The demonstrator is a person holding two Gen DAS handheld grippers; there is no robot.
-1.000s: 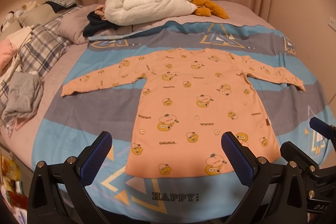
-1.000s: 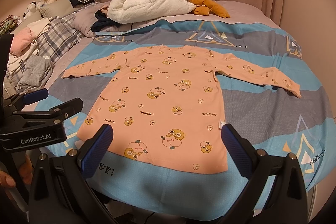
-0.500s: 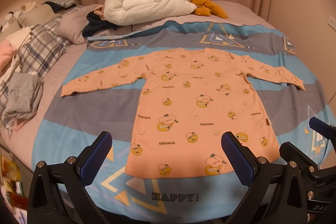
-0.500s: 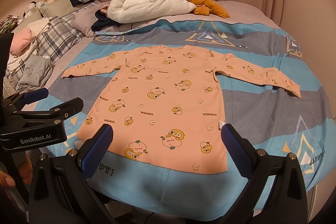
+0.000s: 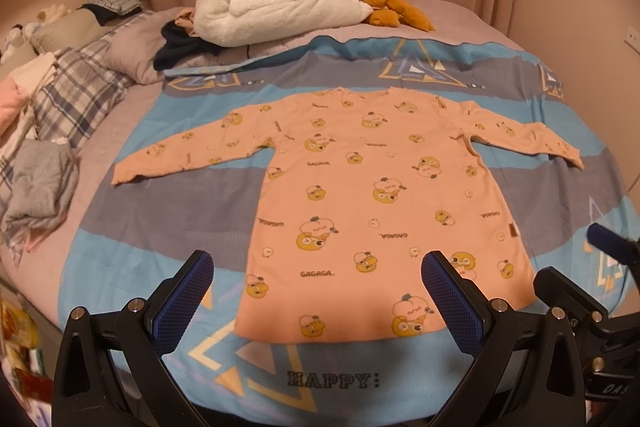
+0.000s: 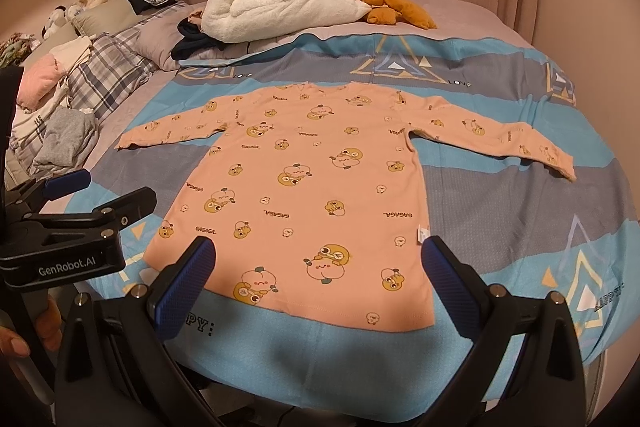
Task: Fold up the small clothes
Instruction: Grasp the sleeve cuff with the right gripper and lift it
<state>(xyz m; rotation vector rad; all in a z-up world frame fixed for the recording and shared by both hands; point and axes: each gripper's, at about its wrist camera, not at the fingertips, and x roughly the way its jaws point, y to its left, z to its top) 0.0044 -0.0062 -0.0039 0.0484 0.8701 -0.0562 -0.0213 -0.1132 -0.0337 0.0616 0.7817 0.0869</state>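
Your peach long-sleeved top (image 5: 376, 211) lies flat and unfolded on the blue-and-grey bedspread (image 5: 168, 227), hem toward you, neckline at the far end, so its long axis runs near to far with both sleeves spread out sideways. Your left hand-held gripper (image 5: 318, 297) hovers just short of the hem with its jaws spread wide and nothing between them. It faces the hem's left and middle part. Your right hand-held gripper (image 6: 320, 281) is likewise wide open and empty, hanging over the hem's right half.

Each sleeve lies far from you and outward. The left sleeve (image 5: 188, 153) is nearer your left hand and the right sleeve (image 6: 496, 139) nearer your right. Folding probably starts there, so each hand would reach forward and out, past the hem.
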